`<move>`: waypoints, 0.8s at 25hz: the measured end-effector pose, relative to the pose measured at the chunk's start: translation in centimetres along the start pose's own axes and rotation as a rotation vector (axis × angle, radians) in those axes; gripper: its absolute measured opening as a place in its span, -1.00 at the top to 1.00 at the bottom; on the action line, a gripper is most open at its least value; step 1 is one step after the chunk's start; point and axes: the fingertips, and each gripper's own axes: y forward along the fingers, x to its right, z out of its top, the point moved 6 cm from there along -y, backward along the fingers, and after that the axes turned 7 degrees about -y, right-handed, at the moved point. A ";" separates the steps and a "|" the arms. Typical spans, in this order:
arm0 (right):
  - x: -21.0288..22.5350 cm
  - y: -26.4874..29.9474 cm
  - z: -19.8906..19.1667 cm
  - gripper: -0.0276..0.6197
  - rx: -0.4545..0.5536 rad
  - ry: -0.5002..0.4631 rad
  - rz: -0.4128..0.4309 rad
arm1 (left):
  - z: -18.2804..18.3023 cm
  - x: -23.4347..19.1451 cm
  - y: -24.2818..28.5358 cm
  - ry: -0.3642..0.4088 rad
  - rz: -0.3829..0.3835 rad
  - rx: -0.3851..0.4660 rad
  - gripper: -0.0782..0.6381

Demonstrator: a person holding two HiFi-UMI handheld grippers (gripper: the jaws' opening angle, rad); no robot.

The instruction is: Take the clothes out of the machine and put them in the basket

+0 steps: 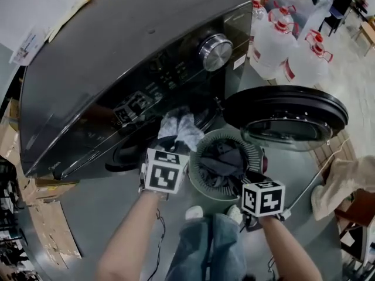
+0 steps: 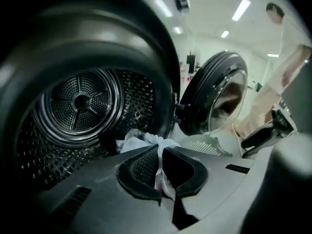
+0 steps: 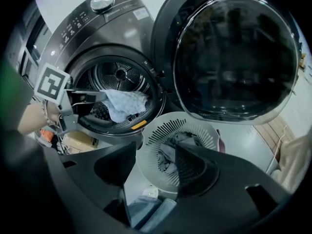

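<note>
Head view: left gripper (image 1: pixel 174 140) holds a pale cloth (image 1: pixel 181 126) at the machine (image 1: pixel 117 69) door. Basket (image 1: pixel 202 183) has dark clothes (image 1: pixel 225 160) in it.

Left gripper view: jaws pinch the cloth tight. Drum (image 2: pixel 80 104) looks bare otherwise, so prob. the last one.

Right gripper view: right gripper (image 3: pixel 155 172) is half open & empty, near the basket.

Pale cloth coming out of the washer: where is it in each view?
Head view: cloth centre, at the washer front.
Left gripper view: cloth bottom centre, pinched in the left gripper.
Right gripper view: cloth left of centre, in the washer's opening.
Shared landmark: the open door.
</note>
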 end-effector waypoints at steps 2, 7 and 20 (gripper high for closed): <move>-0.1 -0.9 -0.3 0.14 -0.002 0.004 -0.003 | 0.2 0.9 -1.3 -0.014 -0.011 0.020 0.76; -0.7 -4.6 0.4 0.15 0.014 0.027 -0.014 | 2.0 2.8 -5.3 0.008 -0.027 0.048 0.76; -4.4 -15.8 4.8 0.17 0.098 -0.001 -0.027 | 7.9 5.8 -16.9 -0.010 -0.059 0.142 0.76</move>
